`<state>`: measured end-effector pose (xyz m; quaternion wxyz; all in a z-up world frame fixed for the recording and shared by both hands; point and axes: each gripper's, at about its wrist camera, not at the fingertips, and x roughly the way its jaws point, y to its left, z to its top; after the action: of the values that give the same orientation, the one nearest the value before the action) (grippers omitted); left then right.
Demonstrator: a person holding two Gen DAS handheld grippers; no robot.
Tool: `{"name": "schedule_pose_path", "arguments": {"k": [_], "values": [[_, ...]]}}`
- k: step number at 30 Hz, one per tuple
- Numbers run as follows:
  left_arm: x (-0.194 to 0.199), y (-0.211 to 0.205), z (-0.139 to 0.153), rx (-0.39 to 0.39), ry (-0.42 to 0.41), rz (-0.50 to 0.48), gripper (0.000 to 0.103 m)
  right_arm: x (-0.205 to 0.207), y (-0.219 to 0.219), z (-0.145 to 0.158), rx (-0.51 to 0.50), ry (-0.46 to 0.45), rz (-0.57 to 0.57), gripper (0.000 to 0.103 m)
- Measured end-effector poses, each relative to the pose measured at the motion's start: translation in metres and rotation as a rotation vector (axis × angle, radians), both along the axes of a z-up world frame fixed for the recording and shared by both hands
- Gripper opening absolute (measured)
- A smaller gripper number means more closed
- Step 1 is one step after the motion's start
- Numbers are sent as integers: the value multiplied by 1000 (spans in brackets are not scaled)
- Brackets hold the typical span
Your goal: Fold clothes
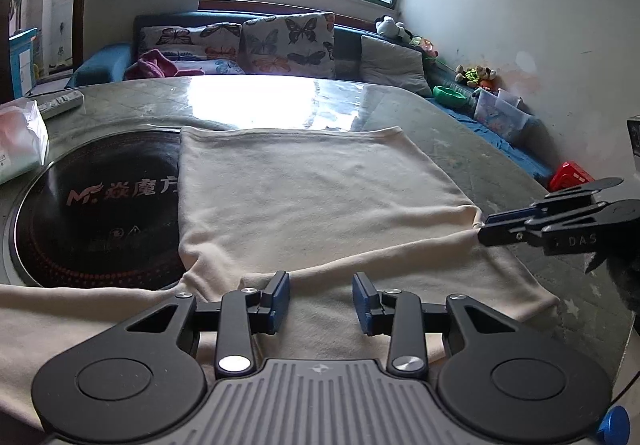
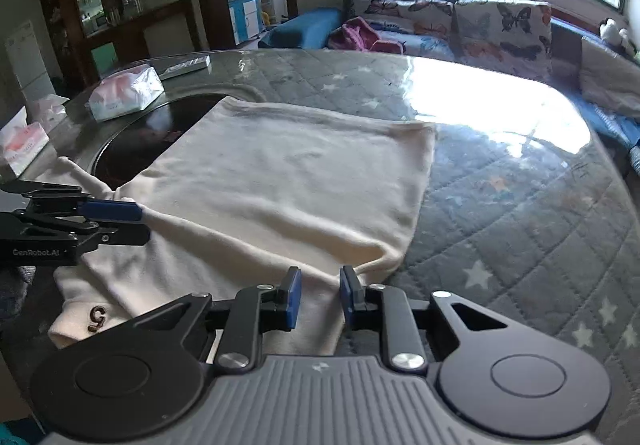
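Observation:
A cream garment (image 1: 320,197) lies spread on the table, with its near part doubled over into a raised fold. In the right wrist view the same garment (image 2: 300,181) shows a cuff with a small dark letter at the near left. My right gripper (image 2: 320,297) is shut on the fold's right corner. From the left wrist view, the right gripper (image 1: 482,231) holds that corner lifted, and the fold runs taut from it. My left gripper (image 1: 320,299) hovers over the fold's left end, jaws apart, with flat cloth showing in the gap. Seen side-on, the left gripper (image 2: 144,223) has its tips at the cloth edge.
A round black cooktop (image 1: 100,213) is set into the table (image 2: 500,213), partly under the garment. Tissue packs (image 2: 126,93) and a remote (image 1: 60,103) lie at the far left. Beyond the table stands a sofa with butterfly cushions (image 1: 288,45). Toys and a box line the right wall.

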<state>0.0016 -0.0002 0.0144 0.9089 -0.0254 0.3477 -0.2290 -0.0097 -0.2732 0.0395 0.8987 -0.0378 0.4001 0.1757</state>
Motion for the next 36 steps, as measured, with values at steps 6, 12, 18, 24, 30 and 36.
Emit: {"name": "schedule_pose_path", "arguments": {"k": [6, 12, 18, 24, 30, 36], "values": [[1, -1, -1, -1, -1, 1, 37, 21, -3, -3, 21, -12, -38, 20], [-1, 3, 1, -6, -1, 5, 37, 33, -13, -14, 25, 9, -86, 19], [-4, 6, 5, -12, -6, 25, 37, 37, -12, -15, 18, -1, -91, 19], [-19, 32, 16, -10, -36, 99, 37, 23, -3, -5, -10, -25, -52, 19], [-38, 76, 22, 11, -54, 246, 39, -9, 19, 4, -20, -25, 56, 20], [-56, 121, 22, 32, -54, 413, 39, -41, 36, 3, -7, -7, 127, 20]]}}
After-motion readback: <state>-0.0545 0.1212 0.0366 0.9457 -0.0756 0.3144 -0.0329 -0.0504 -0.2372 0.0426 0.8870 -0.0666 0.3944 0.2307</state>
